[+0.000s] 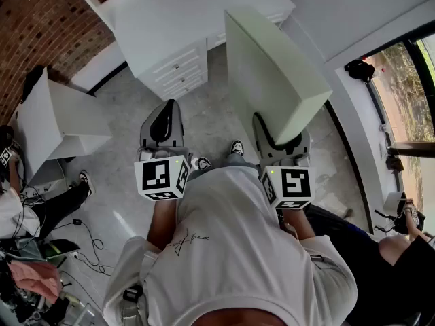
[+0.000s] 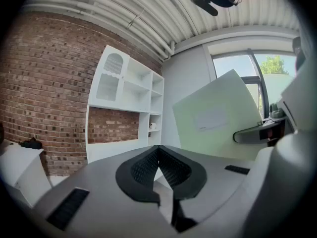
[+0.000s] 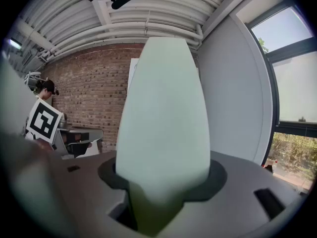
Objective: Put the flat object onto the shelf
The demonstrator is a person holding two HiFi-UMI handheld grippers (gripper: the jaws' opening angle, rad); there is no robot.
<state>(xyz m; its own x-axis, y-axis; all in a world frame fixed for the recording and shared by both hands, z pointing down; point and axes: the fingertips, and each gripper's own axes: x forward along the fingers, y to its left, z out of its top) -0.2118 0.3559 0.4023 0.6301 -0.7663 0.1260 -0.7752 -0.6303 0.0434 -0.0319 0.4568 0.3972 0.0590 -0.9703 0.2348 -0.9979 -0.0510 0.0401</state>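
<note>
Right gripper view: my right claw (image 3: pixel 163 195) clamped on flat panel (image 3: pixel 163 118), which juts ahead of claw. Left claw (image 2: pixel 158 167) clenched, empty. Shelf (image 2: pixel 130 95) ahead of left claw. I'd grip firm, approach slow, mind panel swing.

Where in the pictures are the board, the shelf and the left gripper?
board (image 1: pixel 272 73), head view, middle of its broad face.
shelf (image 2: pixel 119 107), left gripper view, on its lower ledge.
left gripper (image 2: pixel 157 155), left gripper view, between its fingertips.
</note>
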